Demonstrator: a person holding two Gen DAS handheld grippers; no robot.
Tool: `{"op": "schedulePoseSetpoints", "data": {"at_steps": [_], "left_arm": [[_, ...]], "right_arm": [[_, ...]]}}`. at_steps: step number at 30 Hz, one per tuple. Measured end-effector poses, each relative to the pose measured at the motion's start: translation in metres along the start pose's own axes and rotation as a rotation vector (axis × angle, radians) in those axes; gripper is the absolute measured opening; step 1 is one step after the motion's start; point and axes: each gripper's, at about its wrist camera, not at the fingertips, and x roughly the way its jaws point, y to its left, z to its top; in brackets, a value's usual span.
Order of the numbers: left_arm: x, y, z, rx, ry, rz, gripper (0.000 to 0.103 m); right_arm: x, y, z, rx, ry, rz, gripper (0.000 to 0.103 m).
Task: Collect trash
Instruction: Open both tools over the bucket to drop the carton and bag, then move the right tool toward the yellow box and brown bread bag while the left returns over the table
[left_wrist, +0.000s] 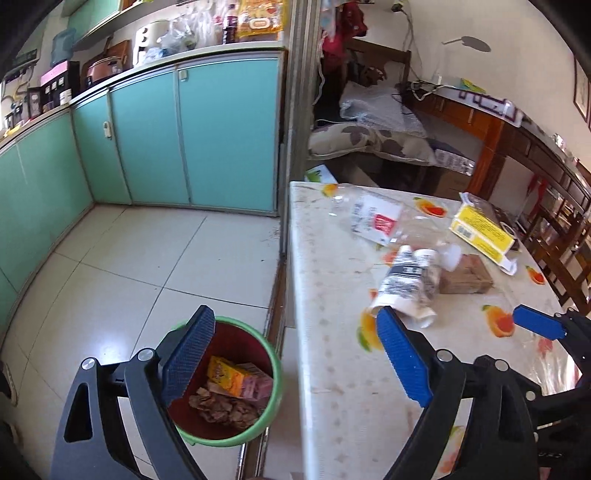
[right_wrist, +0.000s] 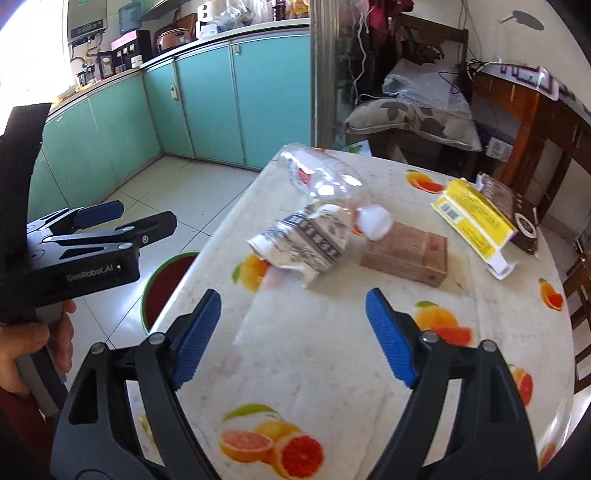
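Observation:
A green-rimmed red trash bin (left_wrist: 275, 373) stands on the floor left of the table and holds a yellow carton and crumpled scraps; its rim also shows in the right wrist view (right_wrist: 162, 266). My left gripper (left_wrist: 295, 350) is open and empty, straddling the bin and the table edge. On the table lie a crushed black-and-white paper cup (right_wrist: 306, 243), a clear plastic bottle (right_wrist: 325, 181) with a white cap, a brown box (right_wrist: 406, 254) and a yellow box (right_wrist: 476, 221). My right gripper (right_wrist: 293, 339) is open and empty, just short of the cup.
The table (right_wrist: 332, 369) has a fruit-print cover and its left edge runs beside the bin. Teal cabinets (left_wrist: 184, 129) line the far wall across a tiled floor. Wooden chairs (left_wrist: 565, 236) stand at the table's right. A cushioned seat with bags stands behind the table.

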Motion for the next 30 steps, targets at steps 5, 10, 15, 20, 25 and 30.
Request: {"op": "schedulePoseSetpoints", "data": {"at_steps": [5, 10, 15, 20, 25, 30], "left_arm": [[-0.009, -0.053, -0.007, 0.034, 0.009, -0.066, 0.086], [-0.011, -0.090, -0.017, 0.076, 0.029, -0.097, 0.086], [-0.012, -0.113, -0.025, 0.065, 0.047, -0.137, 0.086], [-0.009, -0.135, -0.031, 0.086, 0.063, -0.140, 0.086], [-0.007, -0.143, -0.027, 0.083, 0.061, -0.133, 0.086], [-0.007, -0.133, -0.023, 0.085, 0.056, -0.096, 0.086]], "right_arm": [[-0.018, -0.042, -0.016, 0.018, -0.006, -0.047, 0.083], [-0.020, -0.099, -0.033, 0.071, 0.021, -0.092, 0.083], [-0.003, -0.167, -0.021, 0.176, 0.021, -0.105, 0.083], [0.041, -0.207, 0.027, 0.172, 0.082, -0.185, 0.083], [0.089, -0.214, 0.068, 0.125, 0.159, -0.201, 0.083], [0.129, -0.216, 0.082, 0.105, 0.247, -0.195, 0.083]]}}
